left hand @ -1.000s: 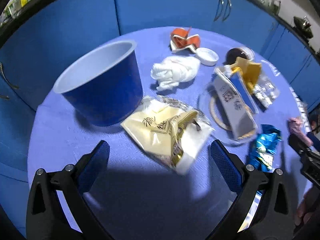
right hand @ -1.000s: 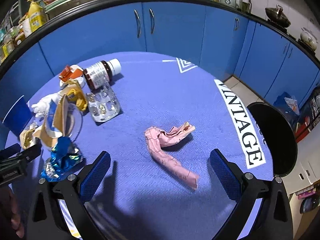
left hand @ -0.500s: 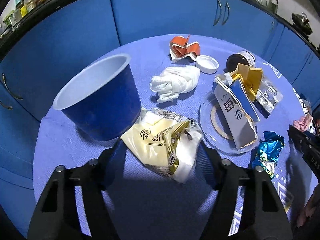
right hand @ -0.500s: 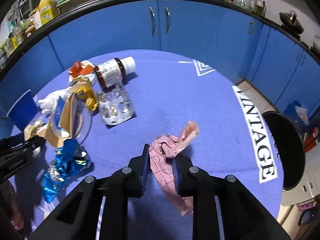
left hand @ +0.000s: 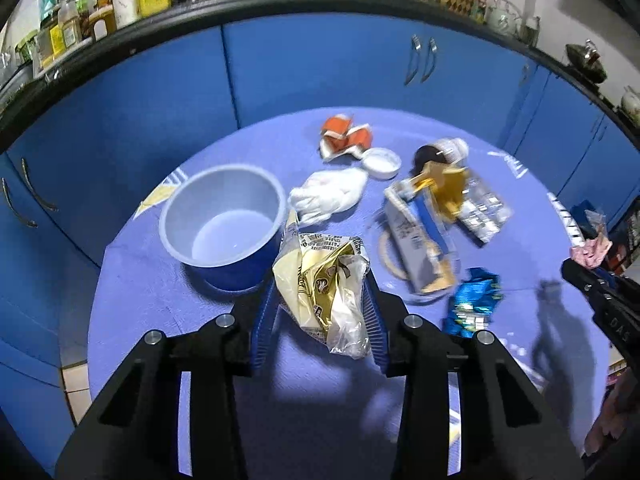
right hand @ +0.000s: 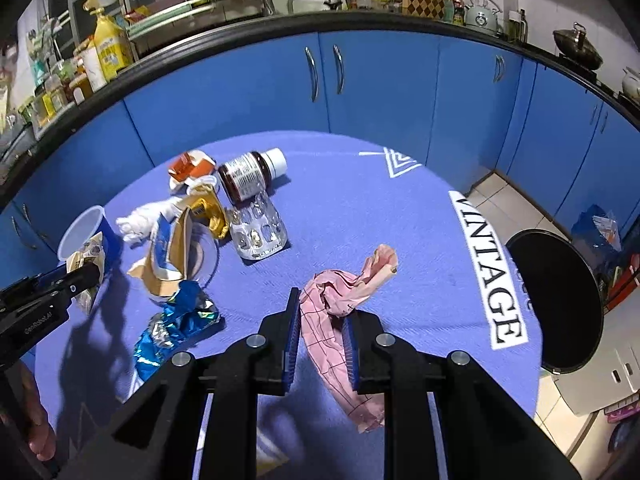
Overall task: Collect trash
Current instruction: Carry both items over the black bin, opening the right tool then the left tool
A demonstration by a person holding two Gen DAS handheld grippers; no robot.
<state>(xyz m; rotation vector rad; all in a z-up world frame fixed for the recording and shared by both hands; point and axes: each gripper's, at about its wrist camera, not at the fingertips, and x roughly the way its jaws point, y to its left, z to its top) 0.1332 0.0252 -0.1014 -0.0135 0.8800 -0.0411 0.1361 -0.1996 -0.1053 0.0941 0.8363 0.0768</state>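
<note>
Left gripper (left hand: 320, 312), lower centre of left wrist view — jaws closing on cream-and-gold snack wrapper (left hand: 320, 284), blue ribbed pads pinching it at both sides. Wrapper crinkly film, clear at bottom end, bunched tall between pads, hanging clear of tablecloth (left hand: 160, 300); probably gripped mid-body so nothing trails.

Right gripper (right hand: 320, 332), lower centre of right wrist view — clamped on pink gridded paper (right hand: 340, 312), soft and crumpled, long tail drooping below jaws to lower right, twisted end sticking up to upper right. Narrow pinch suits thin, limp sheet.

Outward, still on cloth: blue foil wrapper (right hand: 176, 324) at lower left, shiny, creased; torn carton (right hand: 168, 252) on clear round lid; blister pack (right hand: 258, 232), rigid, see-through; brown pill bottle (right hand: 250, 174) on its side; white tissue wad (left hand: 328, 196); orange scrap (left hand: 344, 138) near top; blue paper cup (left hand: 224, 228) upright, empty, mid-left.

Black bin (right hand: 560, 300) at right edge, off table, mouth open — likely drop spot for both pieces.
</note>
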